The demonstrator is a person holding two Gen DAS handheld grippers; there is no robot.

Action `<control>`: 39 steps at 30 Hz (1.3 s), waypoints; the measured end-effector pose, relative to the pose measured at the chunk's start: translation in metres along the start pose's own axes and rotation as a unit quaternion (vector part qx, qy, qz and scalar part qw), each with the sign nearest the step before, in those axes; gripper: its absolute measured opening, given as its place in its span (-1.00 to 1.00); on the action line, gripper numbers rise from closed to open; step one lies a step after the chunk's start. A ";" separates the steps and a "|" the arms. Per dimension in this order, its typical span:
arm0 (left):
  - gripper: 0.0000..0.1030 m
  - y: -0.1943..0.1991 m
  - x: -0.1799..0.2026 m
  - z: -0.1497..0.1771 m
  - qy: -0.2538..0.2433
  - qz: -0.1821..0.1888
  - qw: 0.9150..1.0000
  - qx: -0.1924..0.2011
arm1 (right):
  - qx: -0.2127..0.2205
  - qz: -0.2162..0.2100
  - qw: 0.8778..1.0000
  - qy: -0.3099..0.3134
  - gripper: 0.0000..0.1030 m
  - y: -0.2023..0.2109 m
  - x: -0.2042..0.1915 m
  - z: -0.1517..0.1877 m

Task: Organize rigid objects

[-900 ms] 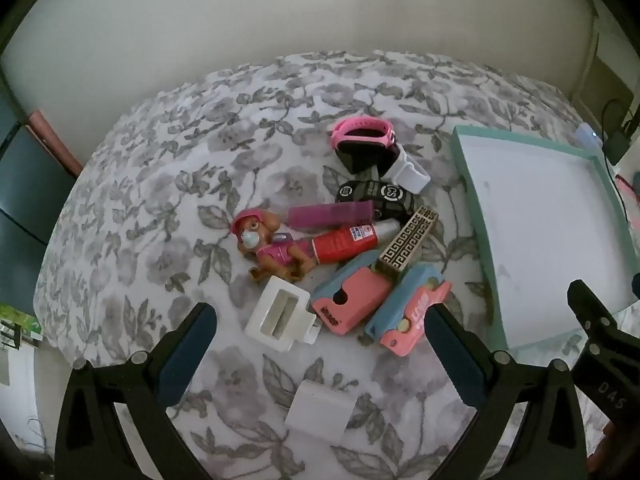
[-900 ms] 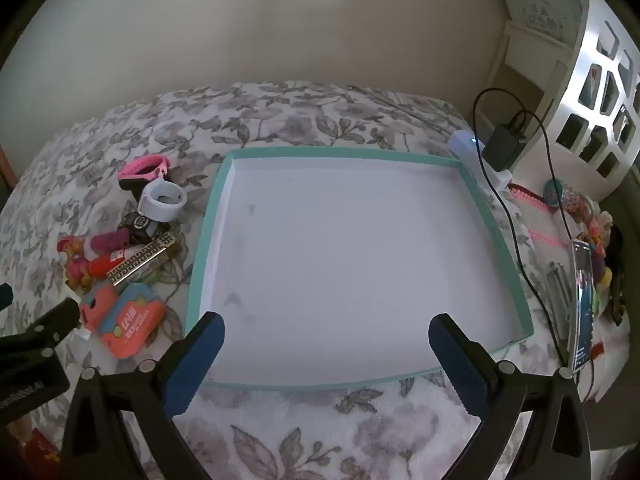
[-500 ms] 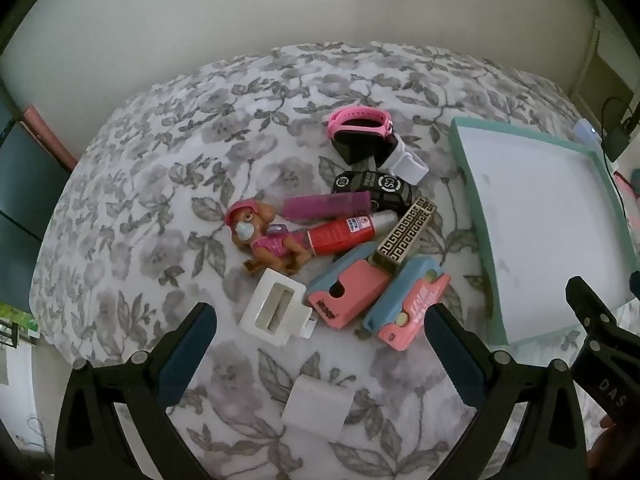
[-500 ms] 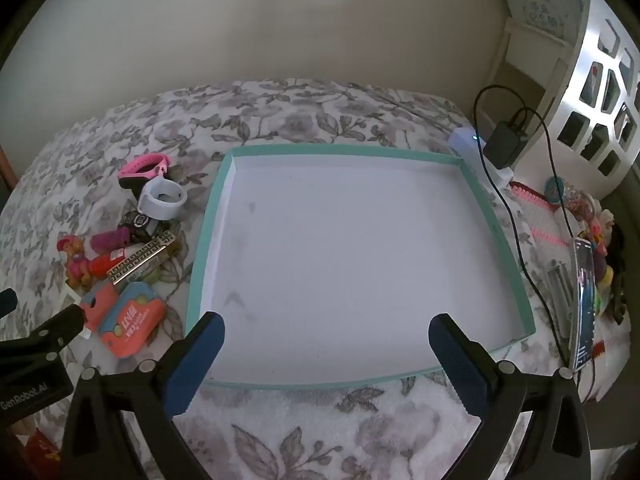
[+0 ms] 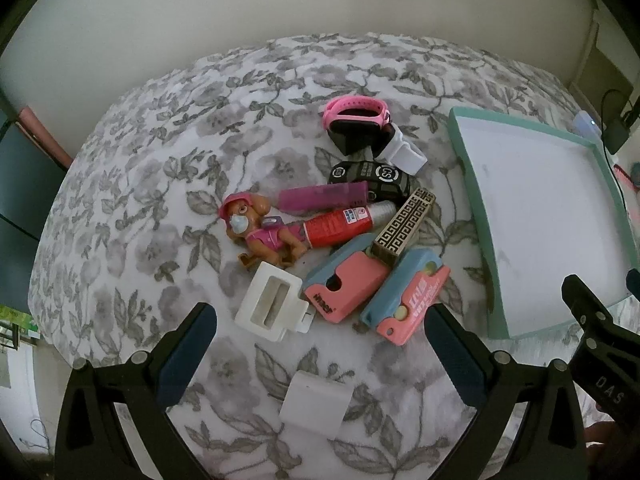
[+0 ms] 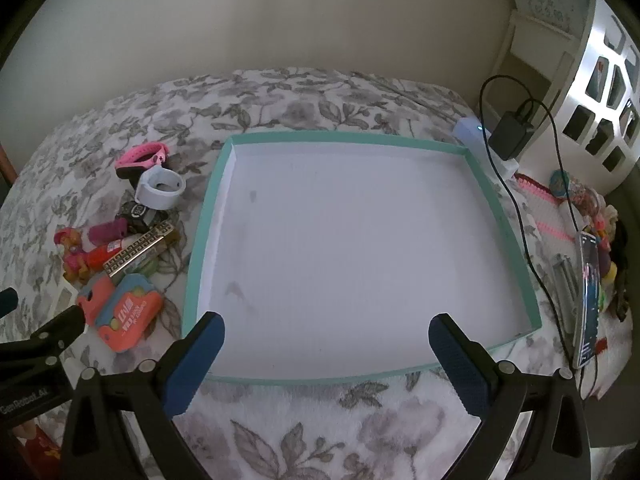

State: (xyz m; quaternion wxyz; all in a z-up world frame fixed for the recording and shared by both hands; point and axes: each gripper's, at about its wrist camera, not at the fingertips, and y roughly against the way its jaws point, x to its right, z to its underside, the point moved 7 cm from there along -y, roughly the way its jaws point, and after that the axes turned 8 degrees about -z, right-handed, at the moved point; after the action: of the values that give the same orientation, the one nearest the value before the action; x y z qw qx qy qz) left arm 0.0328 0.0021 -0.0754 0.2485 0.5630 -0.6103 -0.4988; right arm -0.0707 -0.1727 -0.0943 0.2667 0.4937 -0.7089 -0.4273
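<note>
My left gripper [image 5: 320, 336], jaws spread and empty, has edged nearer the toy pile [image 5: 340, 236]; my right gripper [image 6: 326, 344] hangs spread over the bare tray [image 6: 208, 216]; sorting not yet begun

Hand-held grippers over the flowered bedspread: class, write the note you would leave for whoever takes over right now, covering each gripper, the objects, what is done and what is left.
Left hand-held gripper: open, empty, above the pile of objects.
Right hand-held gripper: open, empty, above the near edge of the teal tray.
Objects: all on the bedspread left of the tray, including the toy dog, red tube, purple tube, patterned box, two pink and blue cases, pink band, and white pieces.
Done: nothing is in the tray yet.
Left: moving everything, probably into the tray.
</note>
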 end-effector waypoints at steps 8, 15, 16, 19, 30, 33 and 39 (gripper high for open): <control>1.00 -0.001 0.000 0.000 -0.001 0.003 1.000 -0.003 | -0.004 -0.002 1.000 -0.003 1.00 -0.001 0.001 0.001; 1.00 -0.001 0.000 0.000 -0.002 0.004 1.000 -0.004 | 0.000 0.000 1.000 -0.010 1.00 0.000 0.002 0.001; 1.00 -0.001 0.000 0.000 -0.001 0.004 1.000 -0.004 | 0.001 0.004 1.000 -0.011 1.00 0.001 0.003 0.000; 1.00 -0.001 0.000 0.000 -0.001 0.004 1.000 -0.005 | 0.003 0.007 1.000 -0.014 1.00 0.002 0.004 0.000; 1.00 -0.001 0.000 0.001 0.000 0.006 1.000 -0.007 | 0.000 0.003 1.000 -0.010 1.00 0.000 0.003 0.000; 1.00 -0.002 0.000 0.001 0.000 0.006 1.000 -0.007 | -0.003 0.001 1.000 -0.010 1.00 -0.001 0.003 0.001; 1.00 -0.003 0.001 0.002 0.000 0.006 1.000 -0.009 | -0.007 0.001 1.000 -0.010 1.00 -0.003 0.002 0.002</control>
State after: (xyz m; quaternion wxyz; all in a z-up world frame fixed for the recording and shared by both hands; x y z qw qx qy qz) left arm 0.0318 0.0022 -0.0790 0.2567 0.5575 -0.6090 -0.5025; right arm -0.0718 -0.1746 -0.0979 0.2633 0.4871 -0.7091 -0.4366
